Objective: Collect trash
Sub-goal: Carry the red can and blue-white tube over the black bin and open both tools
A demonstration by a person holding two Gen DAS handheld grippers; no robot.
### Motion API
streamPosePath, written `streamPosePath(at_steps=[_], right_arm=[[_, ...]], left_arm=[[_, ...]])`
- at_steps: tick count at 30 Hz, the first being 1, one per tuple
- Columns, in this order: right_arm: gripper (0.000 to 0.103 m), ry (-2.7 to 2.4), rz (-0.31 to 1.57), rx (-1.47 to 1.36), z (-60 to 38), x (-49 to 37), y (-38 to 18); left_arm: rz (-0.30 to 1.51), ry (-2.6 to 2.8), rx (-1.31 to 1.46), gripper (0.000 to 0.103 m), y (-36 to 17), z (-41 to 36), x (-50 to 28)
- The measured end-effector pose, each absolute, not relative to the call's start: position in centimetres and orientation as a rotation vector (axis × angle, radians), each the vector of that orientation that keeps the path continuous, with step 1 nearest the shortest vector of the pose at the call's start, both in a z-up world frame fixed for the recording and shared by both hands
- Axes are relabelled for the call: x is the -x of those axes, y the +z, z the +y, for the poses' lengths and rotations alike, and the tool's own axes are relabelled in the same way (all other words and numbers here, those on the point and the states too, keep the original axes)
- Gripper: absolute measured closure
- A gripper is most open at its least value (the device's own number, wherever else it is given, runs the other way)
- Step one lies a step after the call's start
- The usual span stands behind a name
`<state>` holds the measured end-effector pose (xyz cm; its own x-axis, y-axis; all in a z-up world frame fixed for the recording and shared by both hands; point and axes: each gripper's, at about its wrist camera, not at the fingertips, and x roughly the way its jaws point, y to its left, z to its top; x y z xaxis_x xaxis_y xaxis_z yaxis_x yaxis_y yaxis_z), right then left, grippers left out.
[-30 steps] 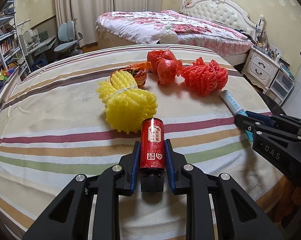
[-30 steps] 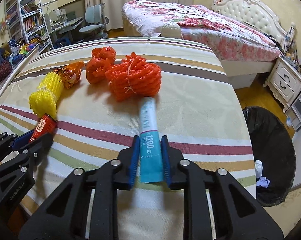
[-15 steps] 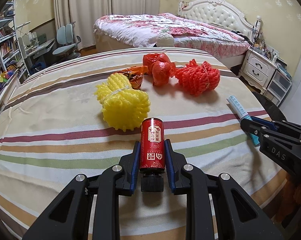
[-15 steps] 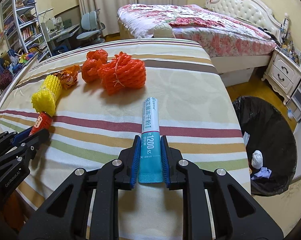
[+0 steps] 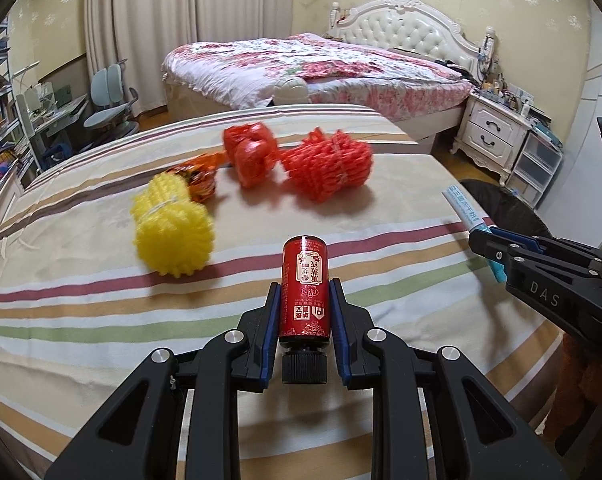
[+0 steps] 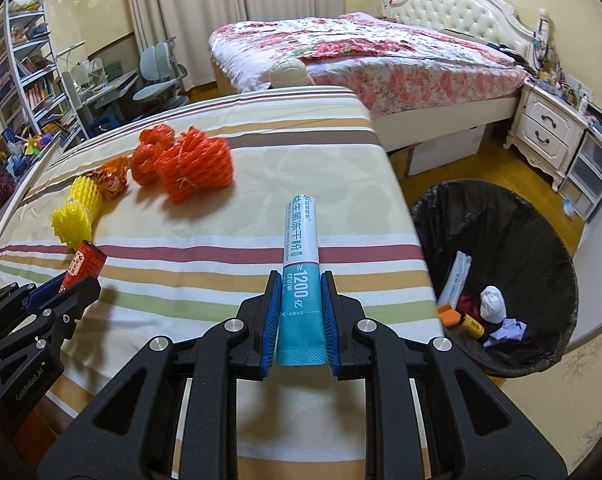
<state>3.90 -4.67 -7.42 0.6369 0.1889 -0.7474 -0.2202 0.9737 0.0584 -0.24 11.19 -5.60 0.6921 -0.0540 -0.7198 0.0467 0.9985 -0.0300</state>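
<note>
a lived-in home bedroom: a bed (image 5: 321, 68) with a floral quilt and tufted white headboard (image 5: 405, 32), a white nightstand (image 6: 549, 132), long curtains (image 5: 149, 32), a desk with chairs (image 6: 157, 76) and crowded bookshelves (image 6: 21, 68).

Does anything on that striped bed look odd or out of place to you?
Yes: litter lies on the striped bedspread, namely yellow foam netting, an orange wrapper, a red bag and red foam netting. Nothing looks spilled or broken. The lined bin stands on the floor beside the bed.
</note>
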Motion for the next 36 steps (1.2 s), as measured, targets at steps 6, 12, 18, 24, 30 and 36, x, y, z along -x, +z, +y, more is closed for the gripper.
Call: streamPosePath(at_steps=[6,12,18,24,30,36], right_arm=[[0.083,0.166,0.824,0.011,-7.7,-4.1,-6.4],[0.083,0.078,0.805,-0.021,-11.4,-4.4,-5.9],[0.083,-0.001,0.787,-0.051,-14.7,-5.1,-5.6],[0.083,-0.066,0.775,-0.075,-17.7,-6.1,-5.7],[0.083,-0.106,0.773,-0.093,-19.9,-7.2,-6.1],[0.083,-0.132,0.781,-0.115,-21.6,-7.8,-6.8]], left_arm=[[0.769,-0.114,-0.011,0.078,-4.5,8.0,-1.2],[0.736,-0.172,-0.038,0.078,-3.7,4.0,-3.0],[0.726,-0.229,-0.062,0.078,-3.5,-0.4,-5.0],[0.717,-0.261,-0.092,0.078,-3.5,-4.2,-7.0],[0.726,-0.269,-0.115,0.078,-3.9,-6.7,-8.8],[0.737,-0.264,-0.142,0.078,-4.5,-8.5,-10.1]])
